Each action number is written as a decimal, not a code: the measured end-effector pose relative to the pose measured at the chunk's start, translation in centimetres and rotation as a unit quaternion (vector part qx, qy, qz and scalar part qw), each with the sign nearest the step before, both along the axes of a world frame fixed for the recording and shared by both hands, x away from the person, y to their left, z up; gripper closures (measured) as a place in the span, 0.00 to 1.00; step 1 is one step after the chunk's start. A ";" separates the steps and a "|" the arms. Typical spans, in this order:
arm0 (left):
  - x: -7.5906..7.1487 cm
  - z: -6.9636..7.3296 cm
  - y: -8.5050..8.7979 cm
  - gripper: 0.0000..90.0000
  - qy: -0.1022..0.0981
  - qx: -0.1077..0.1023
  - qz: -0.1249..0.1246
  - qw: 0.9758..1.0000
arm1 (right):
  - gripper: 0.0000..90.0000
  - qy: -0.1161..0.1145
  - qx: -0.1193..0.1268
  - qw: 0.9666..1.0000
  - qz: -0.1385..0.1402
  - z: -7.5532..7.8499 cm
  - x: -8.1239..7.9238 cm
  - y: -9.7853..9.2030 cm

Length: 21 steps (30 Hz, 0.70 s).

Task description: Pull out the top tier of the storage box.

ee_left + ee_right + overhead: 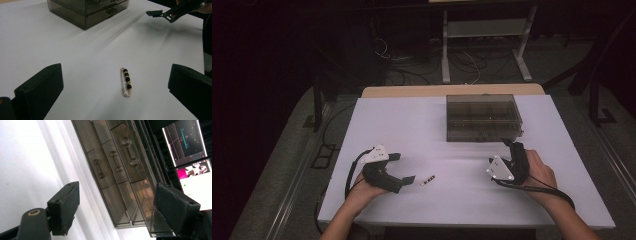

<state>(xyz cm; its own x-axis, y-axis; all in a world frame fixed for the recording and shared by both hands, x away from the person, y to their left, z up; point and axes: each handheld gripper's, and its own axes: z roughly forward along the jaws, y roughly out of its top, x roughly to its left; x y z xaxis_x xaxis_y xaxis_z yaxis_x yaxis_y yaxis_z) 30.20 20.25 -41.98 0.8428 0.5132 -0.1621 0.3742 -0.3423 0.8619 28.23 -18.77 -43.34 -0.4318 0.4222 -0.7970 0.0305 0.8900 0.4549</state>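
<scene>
Left claw [406, 169] released, jaws spread wide, resting low on white tabletop [412, 120]. Beaded bracelet [126, 82] lies flat on the tabletop just ahead of its jaws, at 3 o'clock from that claw in the high view, untouched. Right claw [511, 145] released too, empty, aimed at 12 o'clock toward the smoky drawer box [482, 117], just short of its front.

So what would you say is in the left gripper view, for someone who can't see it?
A small gold pin with black beads lies on a white table, between the open black jaws of the left gripper, which don't touch it. Behind it stands a smoky see-through box with drawers, and the right gripper hangs at the top right.
</scene>
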 end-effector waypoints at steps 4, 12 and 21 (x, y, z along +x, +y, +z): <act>0.0 0.0 0.0 0.00 -0.001 0.001 0.000 1.000 | 0.23 0.009 0.011 1.000 -0.001 0.1 0.1 -0.1; 0.0 -0.1 -0.1 0.00 -0.003 0.004 0.001 1.000 | 0.23 0.022 0.030 0.999 0.000 0.2 0.2 -0.1; 0.0 -0.1 -0.1 0.00 -0.006 0.004 0.004 1.000 | 0.23 0.039 0.056 0.998 0.000 0.5 0.3 -0.3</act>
<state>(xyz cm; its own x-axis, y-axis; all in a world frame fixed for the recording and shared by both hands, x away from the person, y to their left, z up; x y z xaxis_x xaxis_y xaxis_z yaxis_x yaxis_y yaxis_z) 30.16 20.13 -42.04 0.8405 0.5210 -0.1485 0.3673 -0.3465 0.8631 28.57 -19.08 -42.88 -0.4910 0.5071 -0.7084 0.0697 0.8334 0.5482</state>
